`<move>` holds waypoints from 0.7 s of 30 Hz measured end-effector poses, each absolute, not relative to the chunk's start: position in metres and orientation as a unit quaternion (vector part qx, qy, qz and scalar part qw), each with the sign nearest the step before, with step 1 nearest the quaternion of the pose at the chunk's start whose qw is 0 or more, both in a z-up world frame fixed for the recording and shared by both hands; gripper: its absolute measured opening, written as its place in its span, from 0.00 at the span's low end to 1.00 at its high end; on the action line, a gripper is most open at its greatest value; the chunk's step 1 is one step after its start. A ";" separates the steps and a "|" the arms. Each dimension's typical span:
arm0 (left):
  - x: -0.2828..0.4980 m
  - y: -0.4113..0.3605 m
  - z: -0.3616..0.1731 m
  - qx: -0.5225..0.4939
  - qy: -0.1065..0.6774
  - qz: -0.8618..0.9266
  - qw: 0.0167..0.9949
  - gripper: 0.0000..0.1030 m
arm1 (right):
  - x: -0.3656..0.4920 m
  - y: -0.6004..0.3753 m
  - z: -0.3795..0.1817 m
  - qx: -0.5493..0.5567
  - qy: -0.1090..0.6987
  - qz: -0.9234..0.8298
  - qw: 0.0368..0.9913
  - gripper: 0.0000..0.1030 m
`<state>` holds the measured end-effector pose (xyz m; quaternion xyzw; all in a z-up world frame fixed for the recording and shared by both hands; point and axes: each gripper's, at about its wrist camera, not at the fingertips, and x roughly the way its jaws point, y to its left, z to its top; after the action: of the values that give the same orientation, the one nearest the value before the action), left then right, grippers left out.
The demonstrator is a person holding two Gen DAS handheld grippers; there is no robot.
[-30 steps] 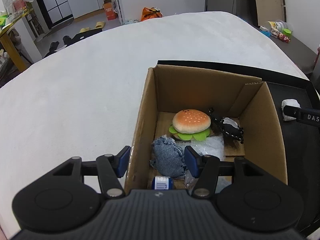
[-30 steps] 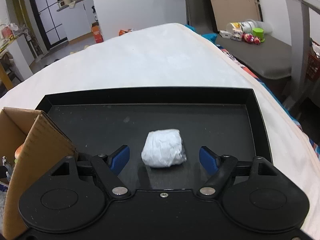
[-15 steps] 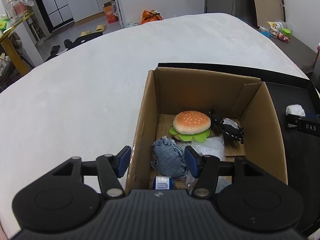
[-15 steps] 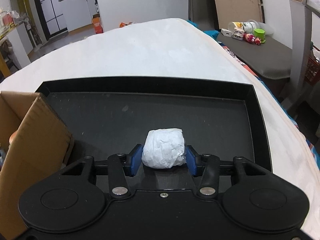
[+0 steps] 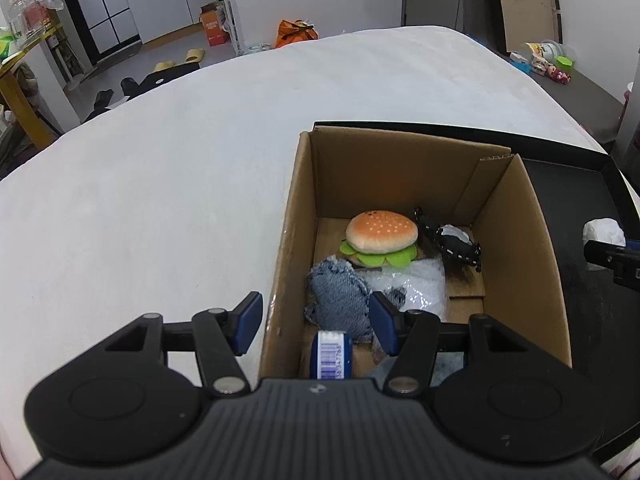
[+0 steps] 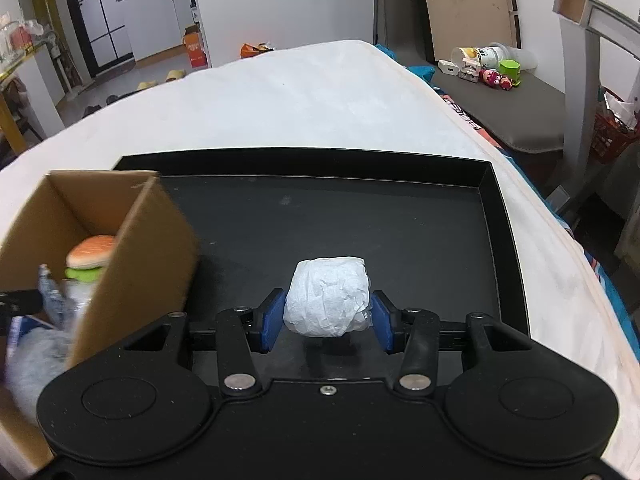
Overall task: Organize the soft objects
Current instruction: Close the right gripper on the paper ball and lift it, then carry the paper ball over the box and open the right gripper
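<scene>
Since the left wrist view looks down into the open brown cardboard box [image 5: 404, 248], I read my left hand-held gripper [image 5: 316, 322] as straddling its near-left wall, pads roughly half apart and holding nothing. One pad sits outside the box, the other hangs over the frayed blue denim pouch [image 5: 338, 300]. Behind that lie the plush hamburger toy [image 5: 380, 236], a clear plastic bag and a black-and-white soft toy. A blue barcoded item by the near wall is cut off by the gripper body. At the right edge I glimpse the crumpled white paper ball [image 5: 603, 231], partly hidden.

In the right wrist view, my right hand-held gripper [image 6: 326, 322] has both blue pads pressed on that ball [image 6: 327, 296], above the shallow black plastic tray [image 6: 400, 224]. The ball has no clear long axis. The box [image 6: 132, 248] stands to the left, touching the tray, so the carry goes leftward over its right wall. Its near end is blurred.
</scene>
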<state>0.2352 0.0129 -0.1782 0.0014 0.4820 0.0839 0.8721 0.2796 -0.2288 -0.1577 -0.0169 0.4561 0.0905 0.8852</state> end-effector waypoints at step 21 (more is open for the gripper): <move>0.222 0.031 -0.173 -0.029 0.476 0.047 0.877 0.48 | 0.247 -0.165 -0.093 -0.038 0.413 0.125 0.901 0.44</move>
<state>0.2219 0.0311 -0.1725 -0.0294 0.4764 0.0468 0.8775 0.2472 -0.1653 -0.0929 -0.0376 0.4128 0.1246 0.9015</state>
